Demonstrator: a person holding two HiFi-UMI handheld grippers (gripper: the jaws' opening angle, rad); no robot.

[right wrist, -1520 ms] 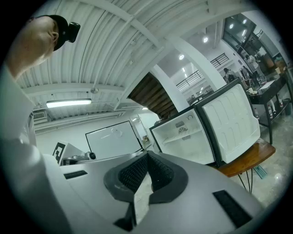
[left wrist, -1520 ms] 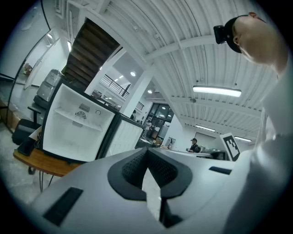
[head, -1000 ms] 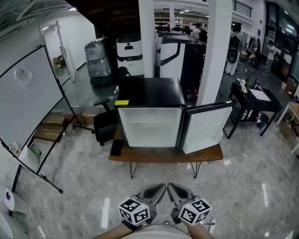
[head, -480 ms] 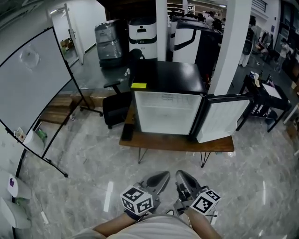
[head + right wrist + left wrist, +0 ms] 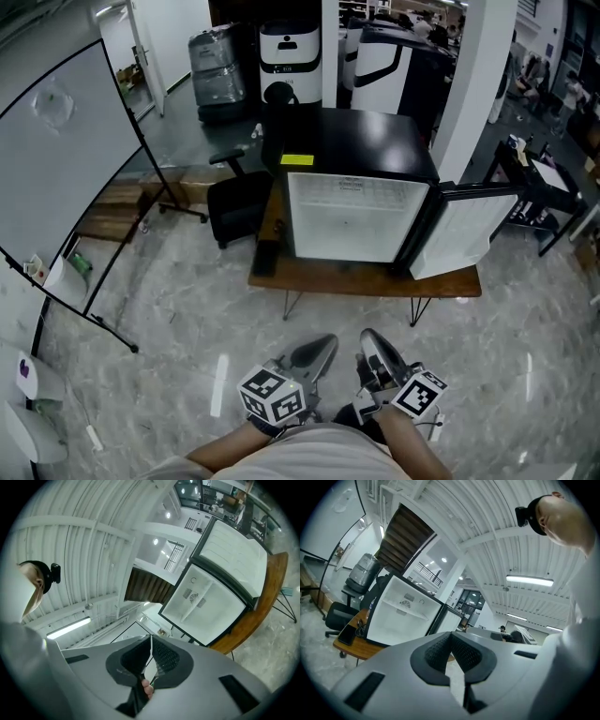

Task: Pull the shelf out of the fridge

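While the fridge (image 5: 352, 216) stands open, left gripper (image 5: 323, 345) and right gripper (image 5: 372, 339) jaws clenched empty.

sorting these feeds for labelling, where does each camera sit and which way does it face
Head view: on the person's head, facing forward and steeply down at the open fridge on its wooden bench; left gripper, right gripper and shirt show at the bottom.
Left gripper view: on the left gripper, looking along its closed jaws; shirt and head at right.
Right gripper view: on the right gripper, rolled sideways, along its closed jaws; head at left.
Shared: all three see the fridge's white inside.
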